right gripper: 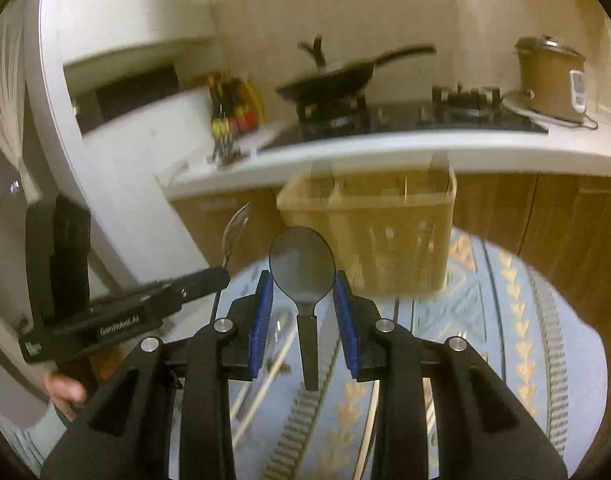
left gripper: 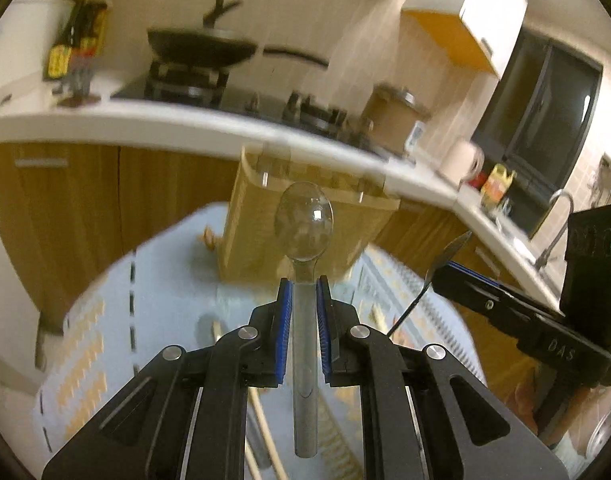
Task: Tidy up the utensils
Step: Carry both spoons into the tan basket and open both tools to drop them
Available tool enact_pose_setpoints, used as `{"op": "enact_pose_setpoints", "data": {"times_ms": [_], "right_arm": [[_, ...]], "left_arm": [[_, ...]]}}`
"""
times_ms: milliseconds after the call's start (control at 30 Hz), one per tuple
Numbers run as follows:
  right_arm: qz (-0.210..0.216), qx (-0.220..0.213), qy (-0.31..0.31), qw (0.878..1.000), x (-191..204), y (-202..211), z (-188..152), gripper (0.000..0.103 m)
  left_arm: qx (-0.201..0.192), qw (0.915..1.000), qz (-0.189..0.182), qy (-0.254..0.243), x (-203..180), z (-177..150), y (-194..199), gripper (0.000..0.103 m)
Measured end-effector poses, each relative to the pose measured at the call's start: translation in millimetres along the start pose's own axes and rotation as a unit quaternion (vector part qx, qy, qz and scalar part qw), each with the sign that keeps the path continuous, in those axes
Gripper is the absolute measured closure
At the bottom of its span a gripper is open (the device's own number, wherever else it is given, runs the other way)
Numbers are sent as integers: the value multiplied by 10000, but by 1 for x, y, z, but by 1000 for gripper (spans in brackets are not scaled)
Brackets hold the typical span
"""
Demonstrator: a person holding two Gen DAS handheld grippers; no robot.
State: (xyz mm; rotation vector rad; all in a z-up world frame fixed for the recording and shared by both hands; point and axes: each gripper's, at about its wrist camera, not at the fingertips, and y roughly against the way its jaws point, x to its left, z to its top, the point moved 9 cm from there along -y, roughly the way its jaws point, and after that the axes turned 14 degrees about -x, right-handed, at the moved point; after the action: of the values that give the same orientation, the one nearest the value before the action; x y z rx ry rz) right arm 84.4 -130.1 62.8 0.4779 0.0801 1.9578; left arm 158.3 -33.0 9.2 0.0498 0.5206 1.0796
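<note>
Left gripper (left gripper: 304,292) clamps the clear spoon (left gripper: 304,220) by its handle, bowl up. Right gripper (right gripper: 303,292): pads stand apart from the dark spoon (right gripper: 302,268) between them, so grip cannot be told. Both hover over the tablecloth (right gripper: 485,320), near the basket (right gripper: 385,232).

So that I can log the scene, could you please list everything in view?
Clear spoon: one, see-through, clamped in the left gripper.
Black spoon: one, black, between the right gripper's pads, gaps either side.
Basket: one, beige, far side of the tablecloth.
Tablecloth: one, blue with yellow pattern, under the grippers.
Chopsticks: count unclear, wooden, on the tablecloth.
Wok: one, black, on the stove.
Rice cooker: one, brown, right of the stove.
Left gripper: black, blue pads.
Right gripper: black, blue pads.
</note>
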Motion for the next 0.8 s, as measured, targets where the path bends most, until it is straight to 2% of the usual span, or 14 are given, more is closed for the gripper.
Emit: {"op": "enact_pose_setpoints", "data": {"times_ms": [167, 333, 467, 600, 800], "right_arm": [[-17, -276, 15, 9996, -5, -9, 39, 75], [-36, -529, 66, 9986, -7, -19, 80, 75], [-125, -799, 133, 9966, -13, -26, 111, 75], [-341, -1011, 157, 9942, -27, -40, 135, 75], [-643, -1041, 134, 9924, -54, -75, 139, 75]], "left_arm": [[-803, 9967, -93, -2, -13, 55, 8, 93], [-1512, 9884, -149, -30, -25, 109, -1, 93], [-1782, 9839, -131, -108, -31, 132, -27, 93], [-1932, 9810, -18, -197, -26, 141, -52, 93], [-1933, 9807, 196, -239, -5, 134, -89, 93]]}}
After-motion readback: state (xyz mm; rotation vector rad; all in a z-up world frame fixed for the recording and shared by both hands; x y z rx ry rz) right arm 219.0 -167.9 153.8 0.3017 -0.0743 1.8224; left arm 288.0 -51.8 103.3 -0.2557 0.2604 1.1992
